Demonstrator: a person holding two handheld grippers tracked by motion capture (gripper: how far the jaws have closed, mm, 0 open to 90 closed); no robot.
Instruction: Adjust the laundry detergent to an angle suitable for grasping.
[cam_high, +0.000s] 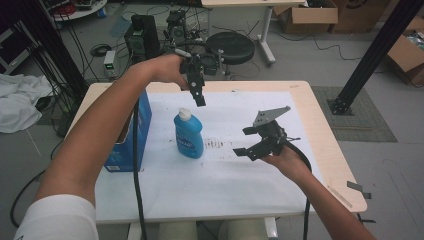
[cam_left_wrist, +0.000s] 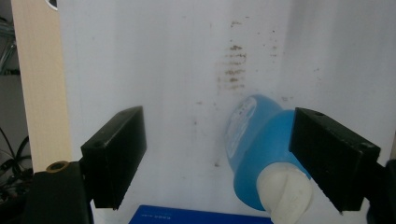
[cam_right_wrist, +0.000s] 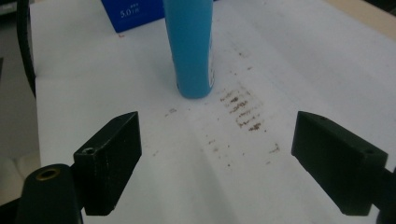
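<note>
I hold the left gripper (cam_high: 199, 96) above the blue bottle (cam_high: 189, 133), jaws wide apart, the white cap (cam_left_wrist: 285, 193) just inside my right-hand finger (cam_left_wrist: 332, 159), untouched. Right gripper (cam_high: 248, 141) jaws also apart, bottle upright well ahead of them. Judged step: approach. Next: centre over the cap, descend, close.

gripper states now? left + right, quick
Left gripper: open, empty, hanging above the blue bottle.
Right gripper: open, empty, aimed at the bottle from the side.
</note>
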